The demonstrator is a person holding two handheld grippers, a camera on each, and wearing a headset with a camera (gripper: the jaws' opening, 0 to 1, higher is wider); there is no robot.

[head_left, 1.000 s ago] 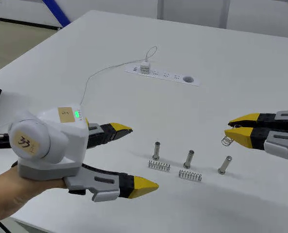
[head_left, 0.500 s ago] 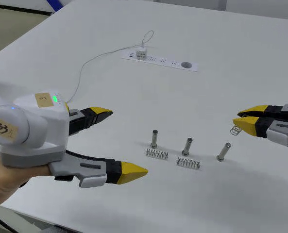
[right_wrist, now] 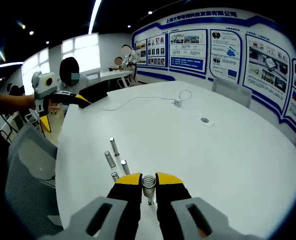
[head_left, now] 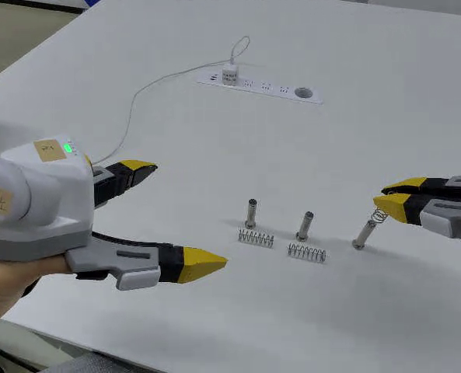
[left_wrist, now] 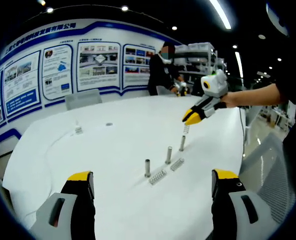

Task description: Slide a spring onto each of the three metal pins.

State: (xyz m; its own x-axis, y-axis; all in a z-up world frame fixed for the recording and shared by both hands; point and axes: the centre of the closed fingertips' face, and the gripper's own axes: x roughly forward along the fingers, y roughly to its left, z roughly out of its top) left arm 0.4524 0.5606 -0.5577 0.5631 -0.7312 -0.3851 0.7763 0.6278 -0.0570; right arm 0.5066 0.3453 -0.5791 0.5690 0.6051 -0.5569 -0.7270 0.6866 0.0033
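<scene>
Right claw (head_left: 385,198) pinches a small coiled spring (head_left: 379,214) at top of rightmost pin (head_left: 364,233). 2 loose springs (head_left: 256,238) lie beside the other 2 pins (head_left: 251,213). Left claw (head_left: 185,215) gapes wide over bare white surface (head_left: 331,155).

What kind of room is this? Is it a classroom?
Probably not a classroom. It looks like a company meeting or demo room: a big white table with a power strip on it, a wall of blue-and-white display boards, and a mesh office chair.

white table (head_left: 370,140), silver pins (head_left: 305,225), yellow-tipped left hand-held gripper (head_left: 182,215)
</scene>
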